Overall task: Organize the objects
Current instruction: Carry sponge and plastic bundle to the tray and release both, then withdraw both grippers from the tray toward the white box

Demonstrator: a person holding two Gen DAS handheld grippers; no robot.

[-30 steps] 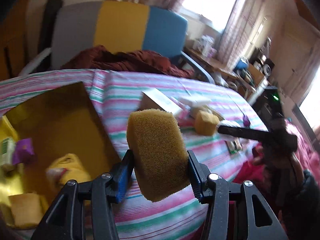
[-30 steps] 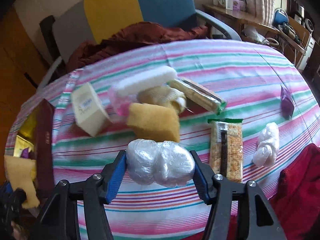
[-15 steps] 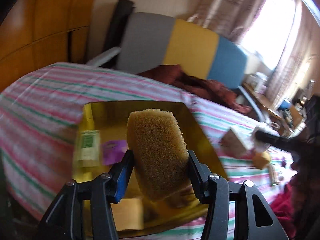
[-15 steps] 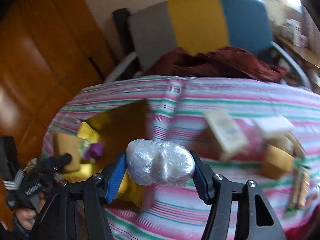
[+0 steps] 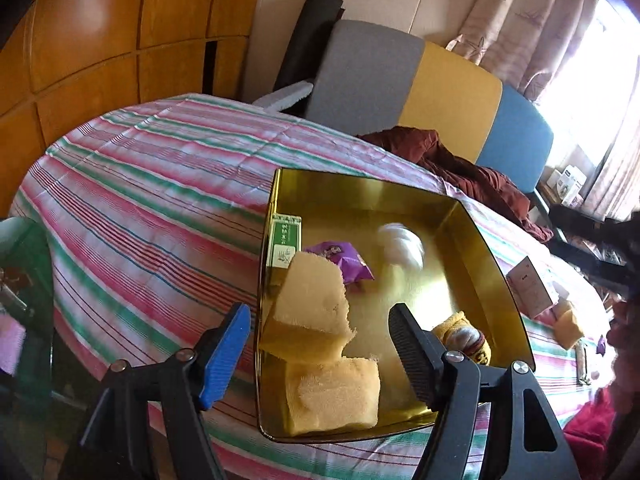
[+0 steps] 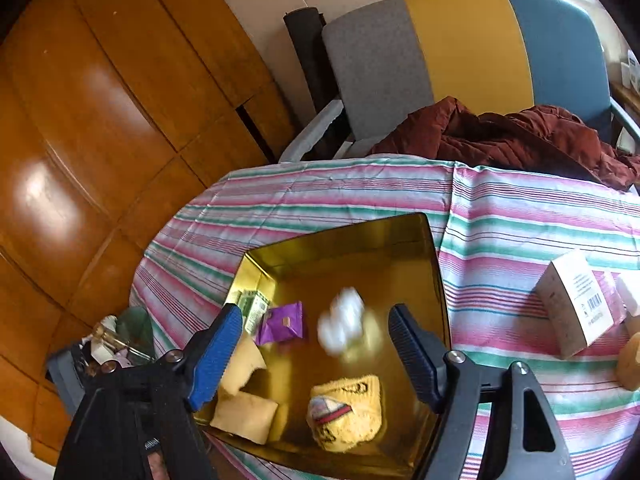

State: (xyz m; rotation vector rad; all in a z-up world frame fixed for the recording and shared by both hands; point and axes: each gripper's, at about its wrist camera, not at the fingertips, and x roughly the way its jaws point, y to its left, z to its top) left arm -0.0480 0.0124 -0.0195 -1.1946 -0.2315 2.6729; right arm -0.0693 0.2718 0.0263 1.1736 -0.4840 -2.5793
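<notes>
Yellow sponge [image 5: 316, 300] tilted on edge in gold tray [image 5: 496, 276], long axis upright

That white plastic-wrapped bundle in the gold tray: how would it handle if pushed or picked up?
The bundle looks rounded and lumpy, so a push would probably roll or tumble it. Its wrap looks smooth, so it may slip on the glossy tray. It is blurred in both views, so firmness can't be judged.
</notes>
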